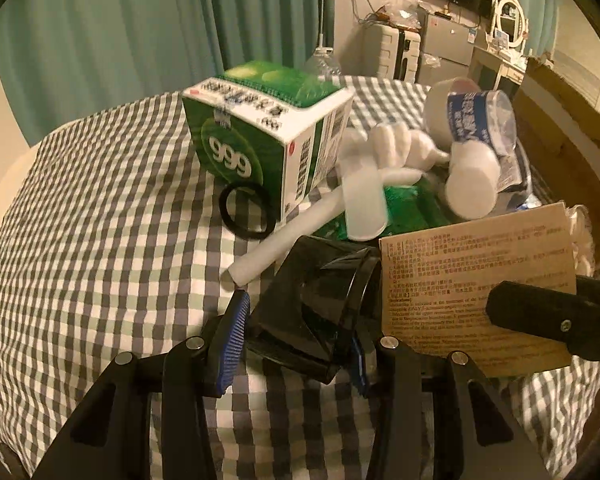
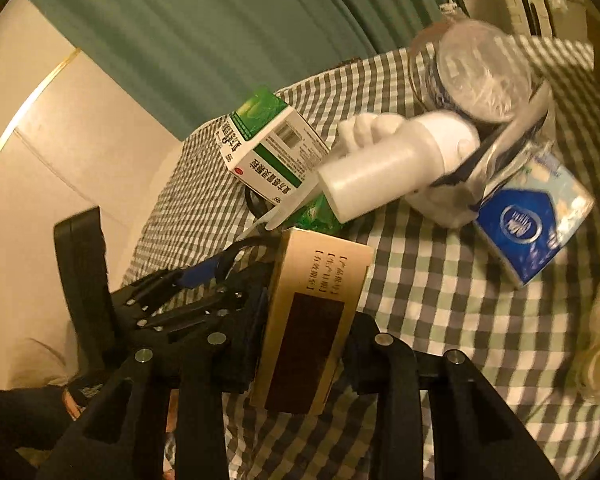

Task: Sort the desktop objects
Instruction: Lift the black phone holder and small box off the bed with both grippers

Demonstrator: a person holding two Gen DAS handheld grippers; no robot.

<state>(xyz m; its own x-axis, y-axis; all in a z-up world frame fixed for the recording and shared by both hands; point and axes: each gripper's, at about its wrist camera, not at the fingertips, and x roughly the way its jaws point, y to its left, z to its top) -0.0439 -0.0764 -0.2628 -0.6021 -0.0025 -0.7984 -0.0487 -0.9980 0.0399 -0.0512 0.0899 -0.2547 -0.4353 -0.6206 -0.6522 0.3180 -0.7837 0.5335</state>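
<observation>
In the left wrist view my left gripper (image 1: pixel 296 354) is shut on a dark see-through cup (image 1: pixel 316 308), which lies tilted between the blue pads (image 1: pixel 232 340) just above the checked cloth (image 1: pixel 100 220). My right gripper (image 2: pixel 306 320) is shut on a tan medicine box (image 2: pixel 312 320), held on end with its printed side up. That same tan box (image 1: pixel 476 292) shows at the right of the left wrist view, with one black right finger (image 1: pixel 540 316) across it. The two grippers are close together, the left gripper (image 2: pixel 228 280) just left of the box.
Behind lie a green and white box (image 1: pixel 260 136), a black ring (image 1: pixel 246 216), white bottles (image 1: pixel 364 204), a white tube (image 1: pixel 276 248), a blue-labelled jar (image 1: pixel 472 120) and a green packet (image 1: pixel 412 204). A blue tissue pack (image 2: pixel 532 224) lies right. A cardboard box (image 1: pixel 560 132) borders the right edge.
</observation>
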